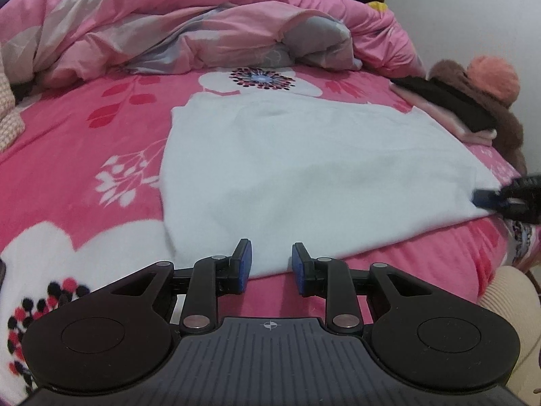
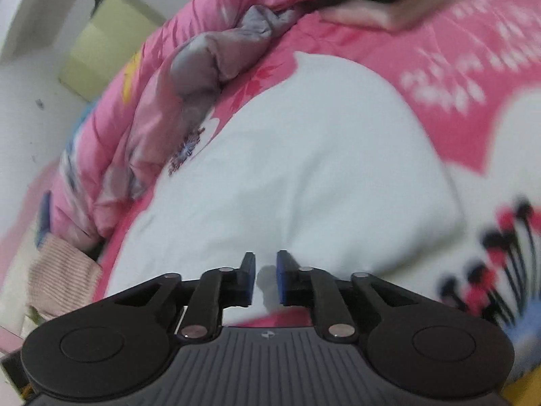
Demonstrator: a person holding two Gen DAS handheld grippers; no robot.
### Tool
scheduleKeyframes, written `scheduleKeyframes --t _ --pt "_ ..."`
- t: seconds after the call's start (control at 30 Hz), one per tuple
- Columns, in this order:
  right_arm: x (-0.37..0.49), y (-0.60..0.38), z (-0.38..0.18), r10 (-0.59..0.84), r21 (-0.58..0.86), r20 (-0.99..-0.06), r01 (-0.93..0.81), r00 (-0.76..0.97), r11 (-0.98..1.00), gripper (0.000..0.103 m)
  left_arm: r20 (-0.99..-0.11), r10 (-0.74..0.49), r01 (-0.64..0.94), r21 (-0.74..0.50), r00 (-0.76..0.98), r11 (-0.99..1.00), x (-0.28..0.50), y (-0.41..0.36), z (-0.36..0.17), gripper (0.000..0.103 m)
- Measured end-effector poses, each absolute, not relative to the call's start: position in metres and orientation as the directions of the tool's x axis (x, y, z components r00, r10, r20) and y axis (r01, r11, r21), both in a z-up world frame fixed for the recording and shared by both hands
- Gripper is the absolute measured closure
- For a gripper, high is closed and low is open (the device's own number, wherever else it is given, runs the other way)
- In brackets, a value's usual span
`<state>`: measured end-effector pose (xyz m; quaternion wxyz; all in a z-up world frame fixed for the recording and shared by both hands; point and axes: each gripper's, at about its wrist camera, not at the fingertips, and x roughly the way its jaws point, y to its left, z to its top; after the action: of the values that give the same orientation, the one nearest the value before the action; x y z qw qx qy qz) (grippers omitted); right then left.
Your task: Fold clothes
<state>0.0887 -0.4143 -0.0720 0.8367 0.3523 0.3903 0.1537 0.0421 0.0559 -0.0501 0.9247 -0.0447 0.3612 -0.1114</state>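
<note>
Dim, motion-blurred, edges fisheye-warped.

I am seeing no readable words, brands or numbers anywhere; I am only making out a small crosshair mark on my left gripper's (image 1: 271,260) ribbed grey housing.

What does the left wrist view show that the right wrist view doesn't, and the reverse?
Only the left wrist view: the open left tool at the white garment's near edge, the right tool at its right corner, and an orange pompom hat on folded clothes.

Only the right wrist view: a yellow-green box by the wall, and a striped cloth.

Both: the garment, the floral sheet and the pink quilt.
</note>
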Motion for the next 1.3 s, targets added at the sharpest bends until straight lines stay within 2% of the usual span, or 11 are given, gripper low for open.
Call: scheduleKeyframes --t 0.07,0.17,0.27,0.33,0.43,0.5,0.7,0.93,1.07,1.3 --pt "0.068 -0.435 -0.073 0.527 0.744 -0.538 0.078 0.658 0.663 0.094 -0.654 -0.241 0.173 -0.168 0.717 0.971 0.04 0.059 -0.05 0.077" --pt "0.057 -0.438 -0.058 0.489 0.732 -0.547 0.104 0.68 0.674 0.088 -0.639 -0.246 0.181 -0.167 0.728 0.969 0.036 0.06 -0.044 0.077" --pt "0.065 -0.421 -0.045 0.566 0.786 -0.461 0.019 0.684 0.617 0.088 -0.62 -0.261 0.191 -0.179 0.74 0.965 0.033 0.06 -0.038 0.077" --pt "0.084 -0.388 -0.042 0.617 0.788 -0.446 -0.043 0.648 0.615 0.087 -0.616 -0.264 0.194 -0.18 0.742 0.964 0.035 0.057 -0.035 0.077" --pt "0.111 -0.341 -0.054 0.65 0.765 -0.491 -0.07 0.58 0.64 0.087 -0.621 -0.282 0.198 -0.203 0.731 0.959 0.044 0.055 -0.037 0.076" --pt "0.121 -0.318 -0.07 0.633 0.728 -0.565 -0.042 0.528 0.685 0.088 -0.652 -0.271 0.167 -0.218 0.708 0.961 0.052 0.056 -0.044 0.075" --pt "0.083 -0.298 -0.061 0.682 0.701 -0.602 -0.134 0.416 0.701 0.084 -0.675 -0.249 0.133 -0.22 0.694 0.967 0.048 0.061 -0.048 0.074" --pt "0.104 -0.272 -0.027 0.668 0.67 -0.514 -0.235 0.538 0.704 0.084 -0.717 -0.207 0.083 -0.205 0.666 0.975 0.056 0.053 -0.043 0.071" --pt "0.113 -0.249 -0.056 0.657 0.653 -0.581 -0.207 0.48 0.728 0.084 -0.734 -0.183 0.062 -0.189 0.654 0.98 0.06 0.048 -0.041 0.067" --pt "0.081 -0.246 -0.053 0.71 0.672 -0.559 -0.267 0.428 0.69 0.08 -0.753 -0.141 0.06 -0.134 0.642 0.989 0.061 0.036 -0.039 0.06"
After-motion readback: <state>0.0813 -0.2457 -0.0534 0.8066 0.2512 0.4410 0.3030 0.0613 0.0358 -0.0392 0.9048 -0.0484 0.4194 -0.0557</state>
